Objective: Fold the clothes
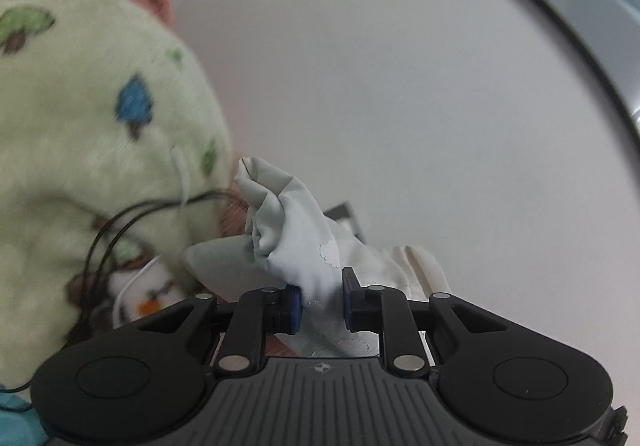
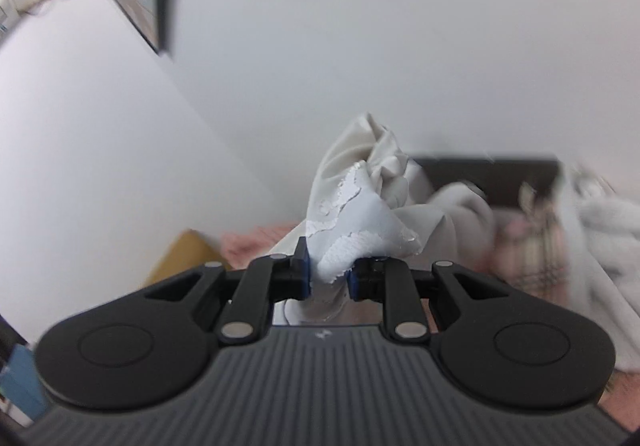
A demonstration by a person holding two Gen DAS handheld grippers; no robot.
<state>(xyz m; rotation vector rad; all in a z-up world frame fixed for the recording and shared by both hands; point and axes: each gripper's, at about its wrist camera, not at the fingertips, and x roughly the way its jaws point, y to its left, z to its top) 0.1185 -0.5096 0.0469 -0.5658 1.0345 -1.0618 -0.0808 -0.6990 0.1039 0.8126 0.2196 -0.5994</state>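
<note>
I see a green fleece blanket [image 1: 80, 125] bulking left of my left gripper [image 1: 322, 296]. Both tools point up toward a white wall [image 2: 400, 25]. The pale garment [image 1: 296, 238] with a cracked white print is off the surface, one bunched edge clamped in each: left gripper pinches it, right gripper [image 2: 330, 278] likewise [image 2: 360, 213]. I judge it hangs between them, long axis gripper to gripper, neither nearer. Folded state not determinable.

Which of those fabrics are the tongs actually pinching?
The pale white garment with the cracked, peeling print, clamped in both left tongs and right tongs. The green tree-patterned fleece lies ungripped alongside.
</note>
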